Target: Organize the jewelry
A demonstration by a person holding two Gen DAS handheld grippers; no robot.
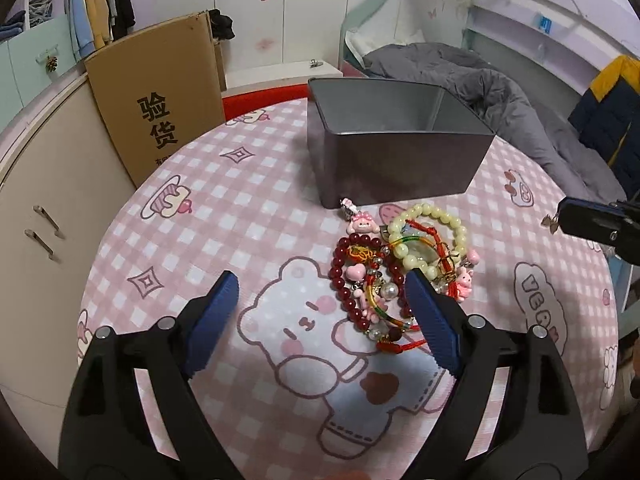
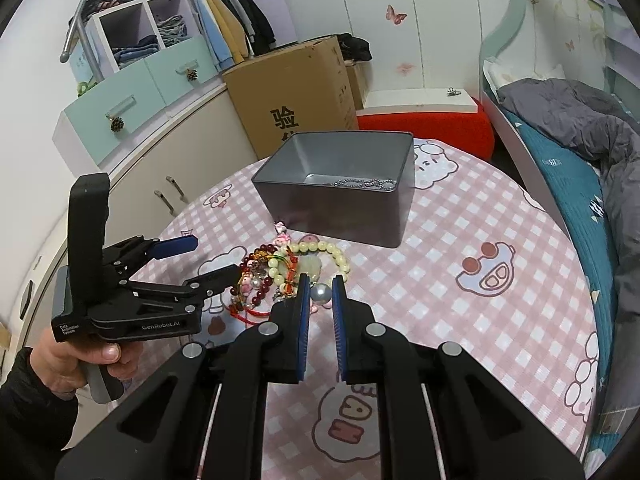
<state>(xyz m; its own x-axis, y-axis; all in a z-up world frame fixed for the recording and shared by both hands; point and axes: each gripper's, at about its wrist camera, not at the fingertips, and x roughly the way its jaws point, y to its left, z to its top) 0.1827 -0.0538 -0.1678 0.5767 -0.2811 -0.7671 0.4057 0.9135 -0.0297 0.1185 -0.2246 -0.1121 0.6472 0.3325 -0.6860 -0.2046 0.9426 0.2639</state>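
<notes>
A heap of jewelry lies on the pink checked tablecloth [image 1: 224, 208]: a dark red bead bracelet [image 1: 352, 276], a pale green bead bracelet [image 1: 430, 236], red cords and pink charms. It also shows in the right wrist view [image 2: 280, 276]. A grey tin box [image 1: 396, 144] stands behind it, with a silver chain [image 2: 364, 183] inside. My left gripper [image 1: 320, 296] is open, just left of and over the heap; it shows in the right wrist view [image 2: 200, 258]. My right gripper [image 2: 320, 292] is narrowly open, its fingers on either side of a large pearl bead [image 2: 321, 293].
A cardboard box [image 1: 156, 96] and a beige cabinet [image 1: 48, 184] stand left of the table. A red stool [image 2: 424, 124] is behind the table. A bed with a grey duvet [image 1: 500, 92] is on the right.
</notes>
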